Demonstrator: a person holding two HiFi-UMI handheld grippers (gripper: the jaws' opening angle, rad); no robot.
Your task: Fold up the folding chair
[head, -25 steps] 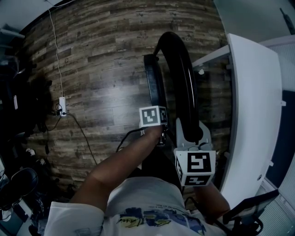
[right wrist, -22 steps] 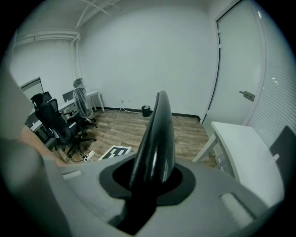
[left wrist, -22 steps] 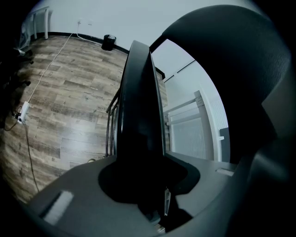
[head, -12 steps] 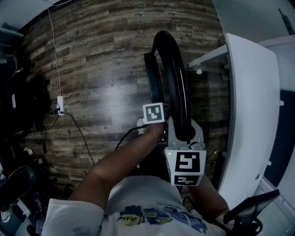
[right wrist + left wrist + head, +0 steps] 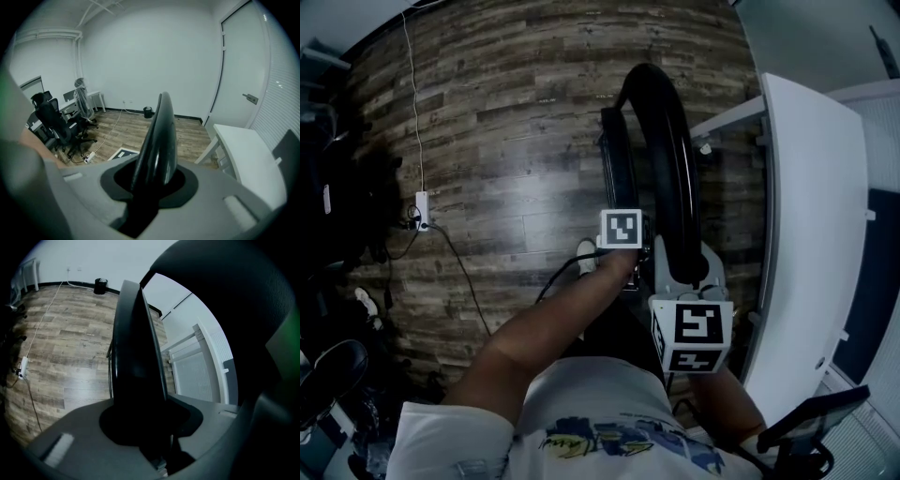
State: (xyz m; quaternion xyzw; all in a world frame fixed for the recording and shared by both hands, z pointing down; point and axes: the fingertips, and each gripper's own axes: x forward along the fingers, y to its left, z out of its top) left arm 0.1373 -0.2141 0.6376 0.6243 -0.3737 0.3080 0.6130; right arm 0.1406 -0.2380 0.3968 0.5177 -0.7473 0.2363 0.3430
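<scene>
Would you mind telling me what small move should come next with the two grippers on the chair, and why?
Probably bring the left gripper toward the right gripper, pressing the thin panel against the thick panel. Each gripper's jaws are clamped on its own panel, yet a gap shows between the two panels, so the folding looks unfinished.

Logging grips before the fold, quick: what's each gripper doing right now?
Left gripper: closed on the thin chair panel.
Right gripper: closed on the thick chair panel.

No words, numbers or brand names are legible anywhere. The white cube [image 5: 622, 229] on the left tongs [image 5: 140, 425] and the white cube [image 5: 693, 334] on the right tongs [image 5: 150, 185] carry only black square marker patterns. The colourful print on the person's white shirt [image 5: 609, 441] is too blurred to read.
</scene>
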